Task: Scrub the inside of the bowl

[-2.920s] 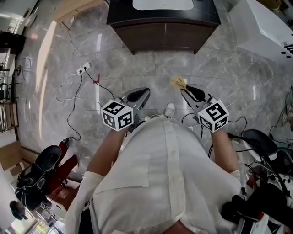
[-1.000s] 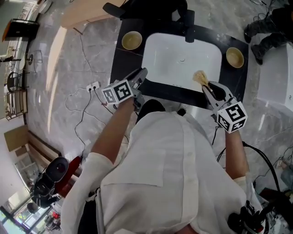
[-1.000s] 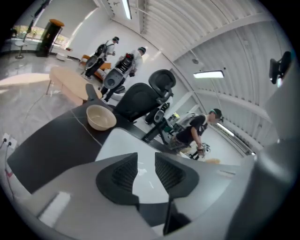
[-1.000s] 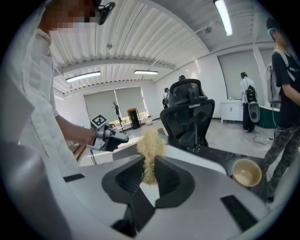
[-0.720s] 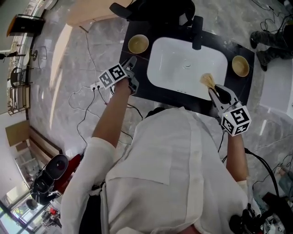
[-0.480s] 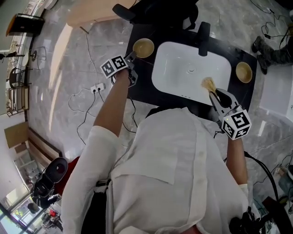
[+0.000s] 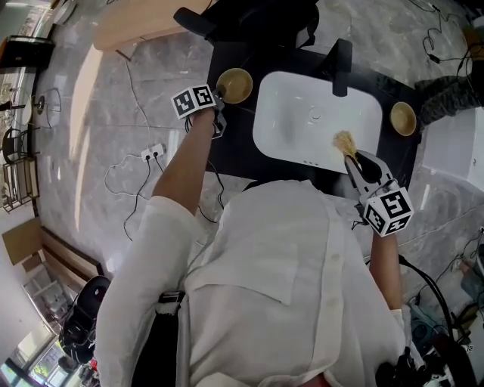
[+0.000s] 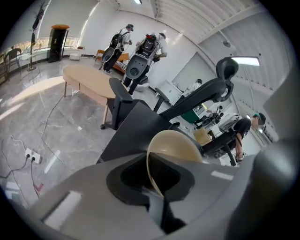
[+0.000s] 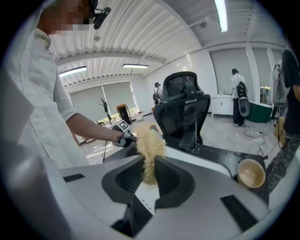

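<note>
A tan bowl (image 7: 235, 84) stands on the black counter (image 7: 234, 143), left of the white sink (image 7: 262, 134). My left gripper (image 7: 218, 96) is at its near rim. In the left gripper view the bowl (image 8: 177, 143) rises ahead and its thin rim runs down between the jaws of the left gripper (image 8: 157, 199); they have just been closing and now pinch the rim. My right gripper (image 7: 352, 158) is shut on a straw-coloured fibre scrubber (image 7: 345, 140), held over the sink's front right part. In the right gripper view the scrubber (image 9: 150, 147) sticks up from the right gripper (image 9: 146, 183).
A second tan bowl (image 7: 403, 118) sits on the counter right of the sink, also seen as the bowl (image 9: 251, 173). A black faucet (image 7: 337, 56) stands behind the basin, a black office chair (image 7: 249, 19) beyond it. Cables and a power strip (image 7: 151, 153) lie on the marble floor at left.
My left gripper has reached forward and left to the bowl beside the sink and its jaws have come in on the rim. The right gripper with the scrubber has shifted only slightly over the sink.
</note>
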`<move>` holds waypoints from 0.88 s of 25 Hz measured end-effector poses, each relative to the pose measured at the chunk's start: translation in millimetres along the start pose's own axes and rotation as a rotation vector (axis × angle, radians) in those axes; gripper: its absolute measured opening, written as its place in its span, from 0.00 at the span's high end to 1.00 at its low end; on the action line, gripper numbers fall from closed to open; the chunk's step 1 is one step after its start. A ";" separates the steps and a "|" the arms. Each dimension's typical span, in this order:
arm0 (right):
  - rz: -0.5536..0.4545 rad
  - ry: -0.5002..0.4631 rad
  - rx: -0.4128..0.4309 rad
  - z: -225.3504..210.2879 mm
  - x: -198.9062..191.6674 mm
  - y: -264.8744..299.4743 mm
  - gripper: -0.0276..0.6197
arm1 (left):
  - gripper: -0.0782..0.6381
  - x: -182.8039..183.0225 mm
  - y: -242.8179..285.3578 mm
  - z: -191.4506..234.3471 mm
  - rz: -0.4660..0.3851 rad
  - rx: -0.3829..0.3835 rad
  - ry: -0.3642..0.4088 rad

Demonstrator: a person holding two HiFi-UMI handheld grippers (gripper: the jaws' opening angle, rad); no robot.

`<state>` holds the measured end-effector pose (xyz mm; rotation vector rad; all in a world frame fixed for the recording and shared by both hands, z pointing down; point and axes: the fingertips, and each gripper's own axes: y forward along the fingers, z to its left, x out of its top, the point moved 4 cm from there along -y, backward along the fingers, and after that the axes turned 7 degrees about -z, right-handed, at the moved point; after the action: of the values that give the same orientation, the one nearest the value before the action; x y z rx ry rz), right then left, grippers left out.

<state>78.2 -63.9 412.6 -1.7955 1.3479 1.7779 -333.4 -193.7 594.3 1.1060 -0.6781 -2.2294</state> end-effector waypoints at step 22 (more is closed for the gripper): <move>0.155 -0.371 0.170 35.8 29.5 50.7 0.88 | 0.87 -72.3 -80.7 -227.2 0.080 -0.144 1.054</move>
<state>11.9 -76.0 399.3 -1.2280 1.4590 1.8913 -129.9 -130.7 460.3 1.8582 -0.0919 -1.2873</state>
